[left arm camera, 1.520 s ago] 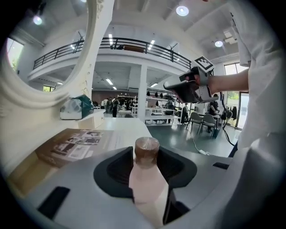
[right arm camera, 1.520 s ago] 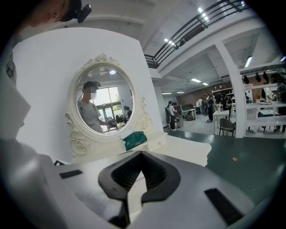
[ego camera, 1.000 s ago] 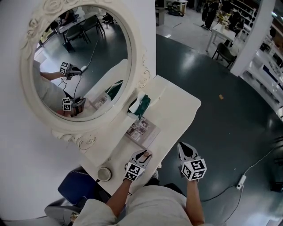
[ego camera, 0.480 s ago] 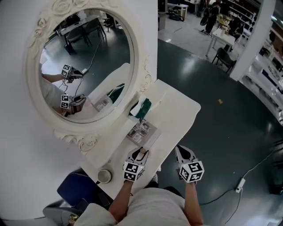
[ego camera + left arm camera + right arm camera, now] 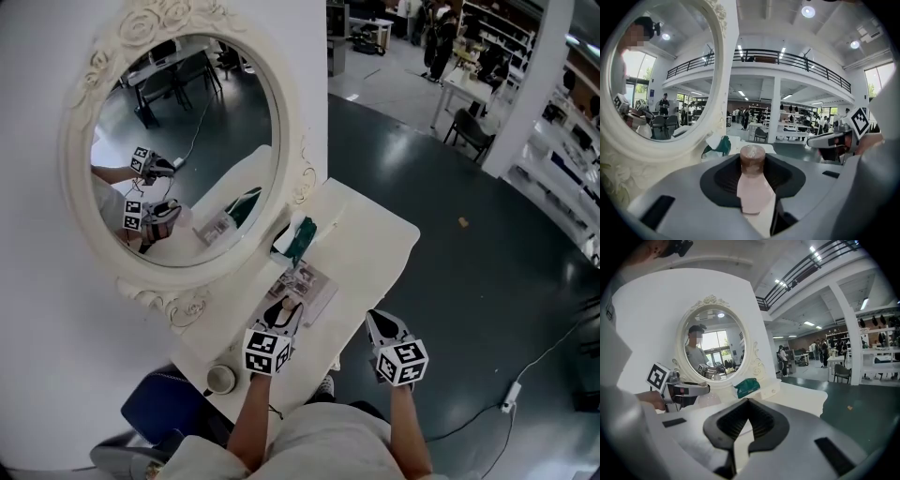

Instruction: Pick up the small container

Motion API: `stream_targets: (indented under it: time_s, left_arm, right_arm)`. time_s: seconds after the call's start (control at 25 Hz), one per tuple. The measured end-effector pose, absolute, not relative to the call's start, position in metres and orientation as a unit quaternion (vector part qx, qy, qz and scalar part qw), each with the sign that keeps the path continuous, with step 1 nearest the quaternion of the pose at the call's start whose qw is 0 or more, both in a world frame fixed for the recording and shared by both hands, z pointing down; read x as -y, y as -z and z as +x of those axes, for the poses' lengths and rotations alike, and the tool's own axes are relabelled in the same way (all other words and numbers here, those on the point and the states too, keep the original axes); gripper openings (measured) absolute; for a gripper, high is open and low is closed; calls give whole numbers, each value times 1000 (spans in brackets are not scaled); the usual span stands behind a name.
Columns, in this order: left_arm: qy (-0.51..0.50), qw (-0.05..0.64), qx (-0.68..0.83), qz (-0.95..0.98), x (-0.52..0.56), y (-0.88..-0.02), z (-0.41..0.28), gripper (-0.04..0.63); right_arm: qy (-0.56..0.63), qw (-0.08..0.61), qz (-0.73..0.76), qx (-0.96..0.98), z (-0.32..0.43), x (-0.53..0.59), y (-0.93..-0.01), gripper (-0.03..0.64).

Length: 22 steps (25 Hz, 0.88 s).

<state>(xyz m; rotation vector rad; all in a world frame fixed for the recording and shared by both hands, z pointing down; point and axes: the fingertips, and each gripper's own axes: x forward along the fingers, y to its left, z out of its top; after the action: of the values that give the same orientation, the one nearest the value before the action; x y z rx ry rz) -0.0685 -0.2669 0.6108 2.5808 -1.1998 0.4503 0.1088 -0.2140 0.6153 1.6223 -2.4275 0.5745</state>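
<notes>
Sitting in left tool (image 5: 753, 161), small container (image 5: 752, 187) (clamped)

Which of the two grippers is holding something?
The left gripper: a pink, brown-capped container is clamped in its jaws; the right gripper is shut, empty.

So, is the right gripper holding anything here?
No, the right gripper's jaws meet with nothing between them; the small container is in the left gripper.

Two grey hand-held grippers show, one left gripper (image 5: 284, 314) and one right gripper (image 5: 377, 323), plus one small pale-pink container with a brown cap (image 5: 752, 180). One white table (image 5: 375, 246) carries one teal pouch (image 5: 302, 240), one clear flat case (image 5: 305, 286) and one round white tin (image 5: 221, 379) (one oval white-framed mirror (image 5: 187, 112) stands behind).
</notes>
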Motion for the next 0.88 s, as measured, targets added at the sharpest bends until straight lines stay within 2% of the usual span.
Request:
stream_targets:
  time_s: [0.44,0.88]
  left_arm:
    - [-116,102,411,898,296,-507,-56,160]
    - [-75,79,395,912,273,-499,-37,160]
  right_arm:
    - [-182,54,543,818,103,223,-590,15]
    - [-185,35,547,816,102,221,-581,15]
